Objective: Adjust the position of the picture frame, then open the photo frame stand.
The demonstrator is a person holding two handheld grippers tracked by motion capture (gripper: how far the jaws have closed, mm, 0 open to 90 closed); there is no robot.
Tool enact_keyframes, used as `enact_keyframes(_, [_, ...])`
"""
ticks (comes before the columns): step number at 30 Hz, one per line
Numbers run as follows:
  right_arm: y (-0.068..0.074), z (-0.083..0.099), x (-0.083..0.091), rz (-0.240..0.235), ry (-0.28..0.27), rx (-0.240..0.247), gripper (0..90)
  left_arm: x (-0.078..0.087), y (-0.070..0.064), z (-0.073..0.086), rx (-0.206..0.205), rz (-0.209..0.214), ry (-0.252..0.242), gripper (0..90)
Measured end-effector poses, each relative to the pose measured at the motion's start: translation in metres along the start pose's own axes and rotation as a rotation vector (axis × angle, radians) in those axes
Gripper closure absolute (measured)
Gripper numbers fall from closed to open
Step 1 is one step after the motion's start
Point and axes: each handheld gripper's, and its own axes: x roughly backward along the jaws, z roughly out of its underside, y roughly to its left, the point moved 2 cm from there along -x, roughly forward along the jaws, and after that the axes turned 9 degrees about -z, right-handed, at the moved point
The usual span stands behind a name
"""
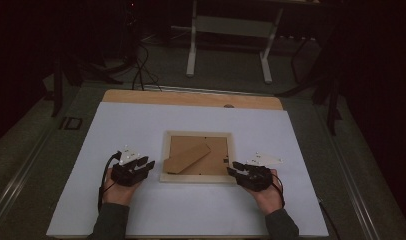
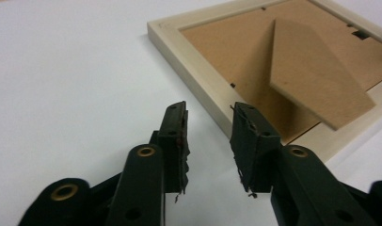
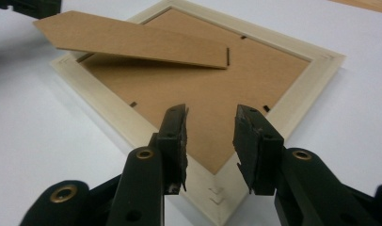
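A pale wooden picture frame (image 1: 197,177) lies face down on the white table sheet (image 1: 141,125), its brown backing board (image 1: 218,150) up and its stand flap (image 1: 187,157) lifted at an angle. My left gripper (image 1: 147,163) sits just left of the frame's front left corner, open with nothing between its jaws. In the left gripper view my gripper (image 2: 209,136) points at the frame's edge (image 2: 198,82). At the frame's front right corner my right gripper (image 1: 233,168) is also open and empty. The right gripper view has my gripper (image 3: 210,136) over that corner (image 3: 212,188), with the flap (image 3: 132,40) beyond.
The white sheet covers a wooden tabletop (image 1: 191,98) whose far edge shows bare. Beyond the table stand a white metal stand (image 1: 228,30) and cables (image 1: 141,70) on the dark floor. White sheet stretches around the frame on every side.
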Motion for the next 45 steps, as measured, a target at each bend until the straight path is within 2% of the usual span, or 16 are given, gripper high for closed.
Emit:
enact_keyframes(10, [-0.009, 0.004, 0.006, 0.027, -0.010, -0.031, 63.2, 0.004, -0.008, -0.008, -0.017, 0.029, -0.035, 60.6])
enact_keyframes(13, [-0.012, 0.005, 0.006, 0.029, -0.014, -0.045, 62.4, 0.005, -0.008, -0.012, 0.008, 0.060, -0.030, 60.5])
enact_keyframes(15, [-0.013, 0.007, 0.006, 0.034, -0.012, -0.055, 61.9, 0.005, -0.009, -0.013, 0.011, 0.068, -0.028, 60.1])
enact_keyframes(17, [-0.015, 0.008, 0.007, 0.038, -0.014, -0.061, 61.6, 0.004, -0.011, -0.020, -0.006, 0.098, 0.003, 57.1])
enact_keyframes(22, [-0.019, 0.010, 0.008, 0.043, -0.013, -0.078, 62.0, 0.003, -0.017, -0.033, -0.037, 0.129, 0.008, 52.2])
enact_keyframes(26, [-0.020, 0.012, 0.006, 0.055, -0.002, -0.072, 62.2, -0.003, -0.025, -0.045, -0.085, 0.145, 0.000, 51.4])
enact_keyframes(30, [-0.022, 0.013, 0.007, 0.058, -0.005, -0.079, 61.7, -0.012, -0.029, -0.055, -0.097, 0.151, 0.006, 53.9])
enact_keyframes(34, [-0.025, 0.015, 0.008, 0.065, -0.008, -0.091, 61.4, -0.022, -0.031, -0.064, -0.112, 0.157, 0.038, 57.6])
enact_keyframes(39, [-0.026, 0.016, 0.007, 0.065, -0.006, -0.100, 61.2, -0.035, -0.035, -0.072, -0.125, 0.183, 0.075, 57.8])
enact_keyframes(43, [-0.027, 0.017, 0.007, 0.065, -0.003, -0.103, 61.2, -0.045, -0.038, -0.076, -0.132, 0.197, 0.116, 52.9])
enact_keyframes(45, [-0.027, 0.017, 0.006, 0.067, 0.000, -0.103, 61.2, -0.049, -0.040, -0.077, -0.142, 0.219, 0.127, 49.3])
